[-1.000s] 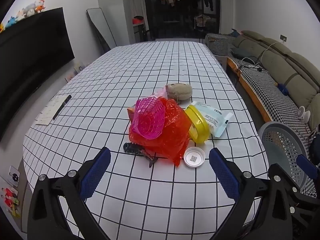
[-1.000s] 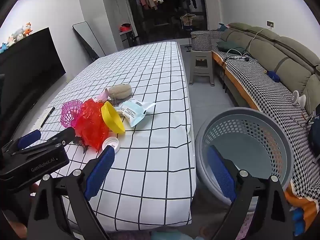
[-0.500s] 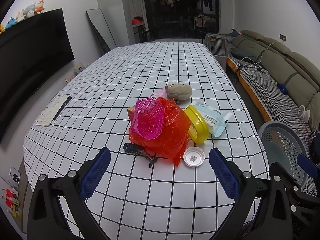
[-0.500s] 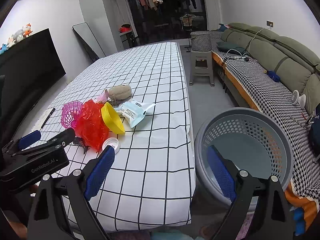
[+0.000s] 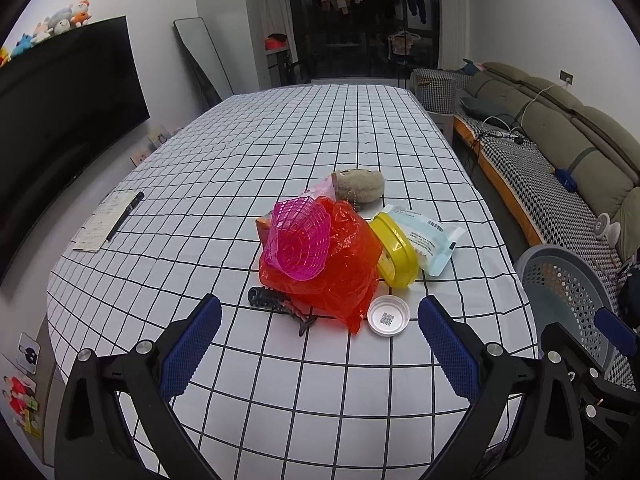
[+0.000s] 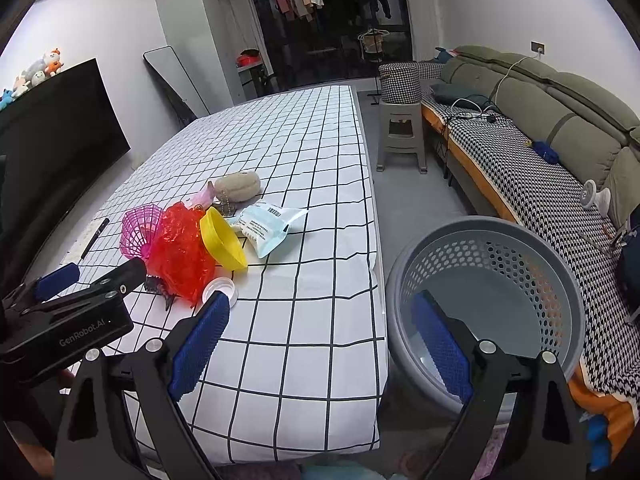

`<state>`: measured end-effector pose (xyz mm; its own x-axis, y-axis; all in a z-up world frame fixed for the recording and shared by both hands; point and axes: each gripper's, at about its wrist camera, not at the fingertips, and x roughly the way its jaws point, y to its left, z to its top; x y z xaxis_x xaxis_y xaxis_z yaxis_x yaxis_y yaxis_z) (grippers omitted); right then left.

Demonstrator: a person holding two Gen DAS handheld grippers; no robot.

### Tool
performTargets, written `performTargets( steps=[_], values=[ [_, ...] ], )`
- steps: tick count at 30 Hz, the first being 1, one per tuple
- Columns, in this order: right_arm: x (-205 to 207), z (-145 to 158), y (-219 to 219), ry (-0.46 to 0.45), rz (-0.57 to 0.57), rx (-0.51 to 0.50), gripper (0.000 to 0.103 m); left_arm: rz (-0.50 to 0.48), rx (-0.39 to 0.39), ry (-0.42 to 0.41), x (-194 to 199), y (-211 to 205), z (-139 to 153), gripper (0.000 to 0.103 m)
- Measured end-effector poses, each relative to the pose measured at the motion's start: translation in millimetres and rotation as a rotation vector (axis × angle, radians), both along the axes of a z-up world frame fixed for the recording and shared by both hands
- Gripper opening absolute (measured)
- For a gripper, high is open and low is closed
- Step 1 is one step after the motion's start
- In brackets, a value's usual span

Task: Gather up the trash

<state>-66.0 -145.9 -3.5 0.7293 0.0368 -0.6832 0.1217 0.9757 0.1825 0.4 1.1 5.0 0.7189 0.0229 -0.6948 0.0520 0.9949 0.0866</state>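
Note:
A heap of trash lies on the checked table [image 5: 304, 132]: a crumpled red plastic bag [image 5: 340, 264], a pink mesh cup [image 5: 298, 238] on top of it, a yellow lid [image 5: 394, 250], a light blue packet [image 5: 426, 240], a white cap [image 5: 388, 315], a dark hair clip [image 5: 276, 302] and a beige plush pouch [image 5: 358, 186]. My left gripper [image 5: 320, 344] hangs open just short of the heap, holding nothing. My right gripper [image 6: 320, 344] is open too, over the table's right edge beside the grey perforated basket [image 6: 488, 280]. The heap [image 6: 180, 248] sits to its left.
A notepad with a black pen [image 5: 110, 216] lies at the table's left edge. A sofa [image 6: 540, 136] runs along the right wall, with a grey stool [image 6: 402, 136] beyond the table. A dark screen [image 5: 60, 112] covers the left wall.

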Motion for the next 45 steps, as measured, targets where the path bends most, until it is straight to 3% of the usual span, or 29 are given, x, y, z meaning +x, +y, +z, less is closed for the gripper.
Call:
performTargets(
  steps=[45],
  values=[
    [3.0,-1.8,-1.0,0.003,0.003,0.008,0.089,-0.001,0.013,-0.005,-0.3,-4.0,-0.5,0.097]
  ],
)
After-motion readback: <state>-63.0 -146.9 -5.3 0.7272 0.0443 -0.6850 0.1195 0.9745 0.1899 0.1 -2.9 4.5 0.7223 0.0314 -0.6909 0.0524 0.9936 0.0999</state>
